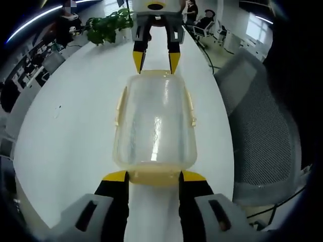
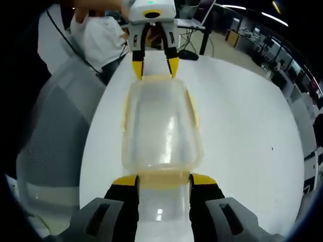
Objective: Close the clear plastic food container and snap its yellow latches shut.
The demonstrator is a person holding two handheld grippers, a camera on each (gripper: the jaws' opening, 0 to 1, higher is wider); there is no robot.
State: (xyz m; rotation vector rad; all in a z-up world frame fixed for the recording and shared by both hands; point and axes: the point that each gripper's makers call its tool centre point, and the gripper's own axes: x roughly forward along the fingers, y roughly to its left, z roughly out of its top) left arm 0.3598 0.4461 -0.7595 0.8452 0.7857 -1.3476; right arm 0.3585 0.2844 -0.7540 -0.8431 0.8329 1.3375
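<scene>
Clear plastic container (image 1: 154,123) lying lengthwise on the white bench (image 1: 65,126), lid on top, yellow latches along its long sides (image 1: 192,108) and at both short ends. In the left gripper view, near end latch (image 1: 154,176) sitting between the yellow tips of the left tongs (image 1: 154,176), jaws apart and just beside that latch on either side (contact too close to call, so not clamped for certain). Across the container, right tongs (image 1: 157,61) facing back, jaws likewise apart, tips hanging at the far end just above or touching the rim. Same arrangement mirrored in the right gripper view: container (image 2: 160,126) centred, right tongs (image 2: 164,180) spread around the near end latch (image 2: 164,176), left tongs (image 2: 155,68) at the far end with tips at the rim. Side latches (image 2: 193,111) lying along the container walls, snapped or loose impossible to tell. Grey mesh office chair (image 1: 262,131) pulled up beside the bench, seen again in the other view (image 2: 55,131). Potted green plant (image 1: 108,25) at the bench's far end. Person in a white top (image 2: 98,33) standing beyond the bench behind the left tongs.
</scene>
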